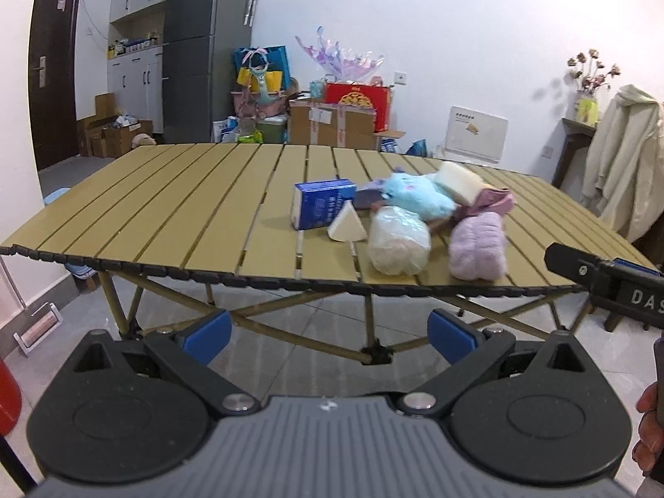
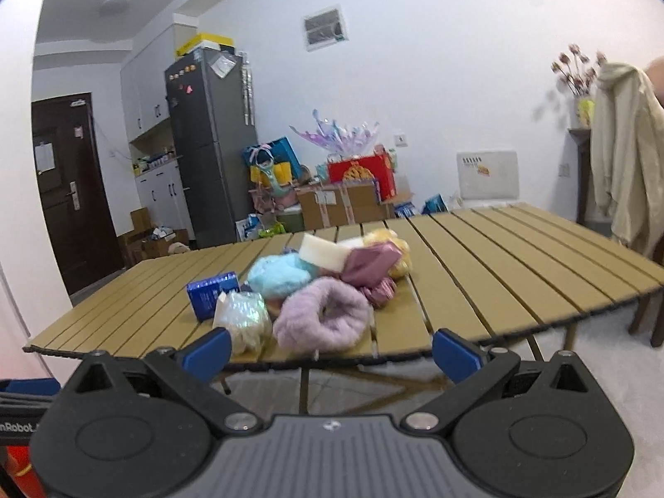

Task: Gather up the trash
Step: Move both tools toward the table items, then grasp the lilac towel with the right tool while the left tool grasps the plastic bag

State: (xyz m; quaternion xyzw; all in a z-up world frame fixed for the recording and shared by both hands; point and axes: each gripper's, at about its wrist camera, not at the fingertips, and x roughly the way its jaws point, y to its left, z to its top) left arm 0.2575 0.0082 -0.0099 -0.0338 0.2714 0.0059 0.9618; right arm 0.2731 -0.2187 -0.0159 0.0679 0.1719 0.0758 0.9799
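Left wrist view: fisheye, set behind the left gripper (image 1: 330, 338), whose spread jaws fill the lower frame. Looks level across the slatted counter (image 1: 166, 216) from just off its near edge, slightly above it; the pile of soft items (image 1: 415, 216) sits right of centre. The other gripper's body (image 1: 614, 282) intrudes at the right edge.

Right wrist view: fisheye, set behind the right gripper (image 2: 332, 350), jaws apart in the lower frame. Lower and closer to the counter's (image 2: 498, 269) near edge, with the pile (image 2: 315, 290) at centre.

Shared: counter, pile, grey fridge (image 1: 203, 50) (image 2: 207, 141), dark door (image 1: 54, 66) (image 2: 70, 191), stacked boxes (image 1: 332, 120) (image 2: 344, 199), hanging cream coat (image 1: 622, 157) (image 2: 622, 157).
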